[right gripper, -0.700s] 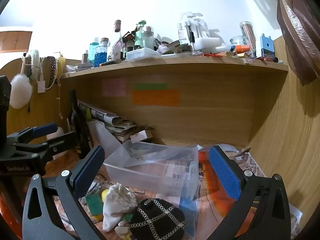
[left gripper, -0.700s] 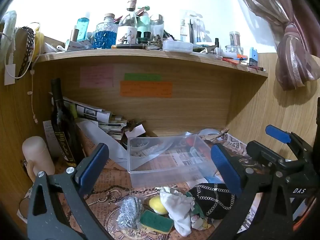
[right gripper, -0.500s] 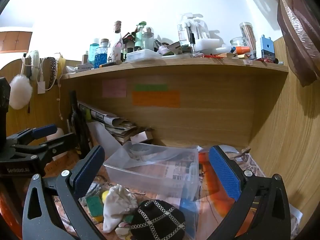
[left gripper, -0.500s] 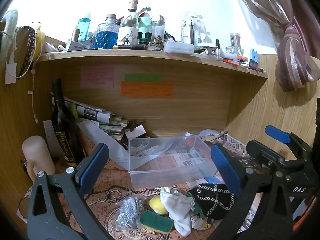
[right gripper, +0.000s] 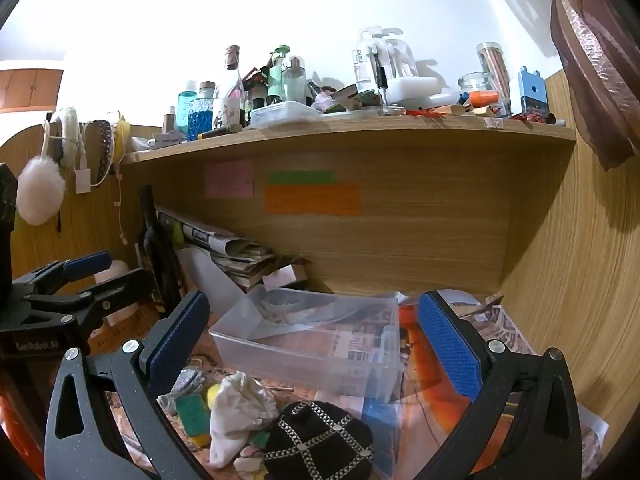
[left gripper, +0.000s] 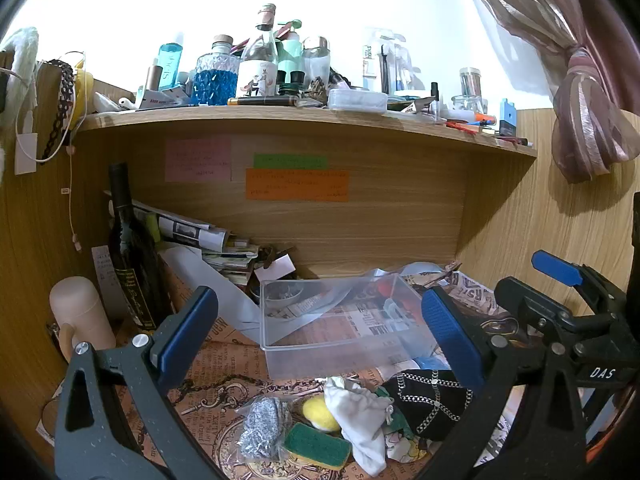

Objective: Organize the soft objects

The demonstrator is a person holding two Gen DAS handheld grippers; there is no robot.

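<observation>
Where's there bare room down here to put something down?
Free: inside the clear bin, and the printed mat between the dark bottle and the bin. Crowded: the soft pile in front, white cloth and black pouch, plus the back-left papers.

black hat (left gripper: 430, 402): round, silver criss-cross lines, beside the white bag
white bag (left gripper: 358, 414): crumpled cloth
yellow ball (left gripper: 318, 412): fuzzy, touching the bag
green sponge (left gripper: 318, 446): flat
clear box (left gripper: 340, 350): open, behind the pile
</observation>
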